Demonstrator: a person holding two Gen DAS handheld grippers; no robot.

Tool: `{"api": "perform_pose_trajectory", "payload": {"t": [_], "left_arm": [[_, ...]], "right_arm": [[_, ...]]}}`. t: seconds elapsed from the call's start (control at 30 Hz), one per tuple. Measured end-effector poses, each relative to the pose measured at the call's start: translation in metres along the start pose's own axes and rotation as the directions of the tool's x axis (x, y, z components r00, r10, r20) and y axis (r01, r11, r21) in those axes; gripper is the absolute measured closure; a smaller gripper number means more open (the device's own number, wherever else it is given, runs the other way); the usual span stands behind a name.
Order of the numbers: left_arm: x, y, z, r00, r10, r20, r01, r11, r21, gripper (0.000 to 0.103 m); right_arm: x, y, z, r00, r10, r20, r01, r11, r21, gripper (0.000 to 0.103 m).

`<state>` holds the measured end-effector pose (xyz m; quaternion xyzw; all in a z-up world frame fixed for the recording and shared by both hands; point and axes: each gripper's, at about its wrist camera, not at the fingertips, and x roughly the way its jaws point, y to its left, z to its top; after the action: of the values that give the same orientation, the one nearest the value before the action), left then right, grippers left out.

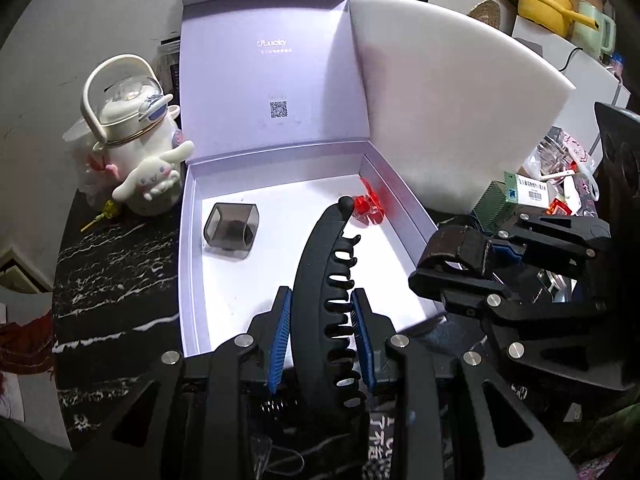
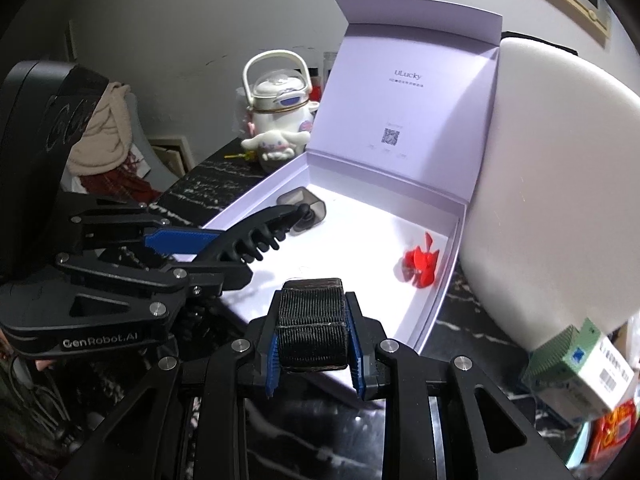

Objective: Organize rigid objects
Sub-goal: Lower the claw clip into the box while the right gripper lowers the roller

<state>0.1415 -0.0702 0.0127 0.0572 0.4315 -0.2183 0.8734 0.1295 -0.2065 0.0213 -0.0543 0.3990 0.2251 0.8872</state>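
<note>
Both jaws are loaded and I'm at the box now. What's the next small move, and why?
Probably lower the left gripper a little further and set the black hair claw on the bare floor of the open box, between the grey cube and the red clip. Its tip already hangs over the box, while the right gripper holds its black ribbed block nearer the front edge.

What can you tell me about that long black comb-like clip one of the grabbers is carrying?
The hair clip is a long, curved claw clip, matte black and plastic-looking, with a row of rounded teeth along one edge and a knob at its tip. The left gripper is shut on its middle, blue pads pressing both sides. It hangs over the open box, touching nothing else.
</note>
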Motion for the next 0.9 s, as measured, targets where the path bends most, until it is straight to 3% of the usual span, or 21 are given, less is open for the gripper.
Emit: {"api": "perform_pose_trajectory", "payload": {"t": [0.9], "left_arm": [[0.053,0.028,0.054,1.0,0.01,0.001,-0.01,0.999,0.035,0.074]], "right_arm": [[0.047,-0.045,0.049,0.999,-0.038,0.017,0.038,0.999,0.013,0.077]]}}
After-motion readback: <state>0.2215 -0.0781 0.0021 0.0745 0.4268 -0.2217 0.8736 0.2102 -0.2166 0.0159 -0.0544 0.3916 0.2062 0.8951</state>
